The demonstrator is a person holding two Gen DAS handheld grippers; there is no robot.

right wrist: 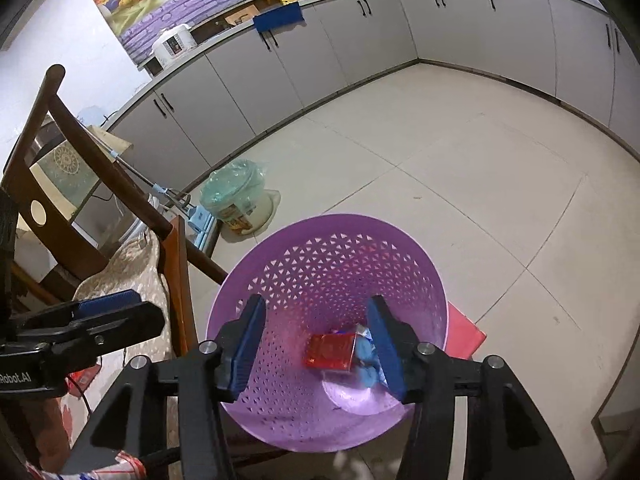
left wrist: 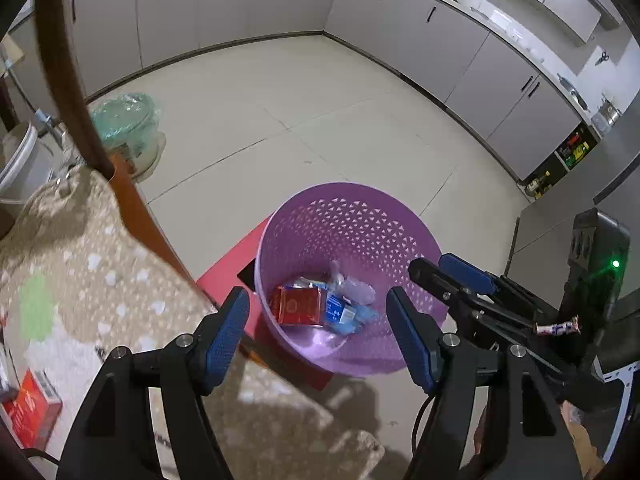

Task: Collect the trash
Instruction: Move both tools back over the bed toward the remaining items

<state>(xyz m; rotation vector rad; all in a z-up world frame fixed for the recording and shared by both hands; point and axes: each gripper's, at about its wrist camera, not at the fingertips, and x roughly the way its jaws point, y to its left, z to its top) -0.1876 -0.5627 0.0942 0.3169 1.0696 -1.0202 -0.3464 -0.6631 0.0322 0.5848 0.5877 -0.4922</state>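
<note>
Left wrist view
Left gripper (left wrist: 318,322): hanging at the bottom centre of the frame, jaws spread wide, grasping nothing.
Purple basket (left wrist: 360,220): sitting on the tiled floor just above the fingers, centre right.
Trash: a red packet (left wrist: 298,306) and a blue wrapper (left wrist: 340,312) are lying on the basket's bottom.
Right gripper (left wrist: 436,276): reaching in from the right edge; a small wrapped candy (left wrist: 558,328) is showing behind it.

Right wrist view
Right gripper (right wrist: 316,344): hanging over the basket (right wrist: 332,256) at lower centre, jaws released.
Red packet (right wrist: 330,352): lying between the fingers, inside the basket.
Left gripper (right wrist: 108,312): showing at the left edge; whether it is open cannot be told here.
</note>
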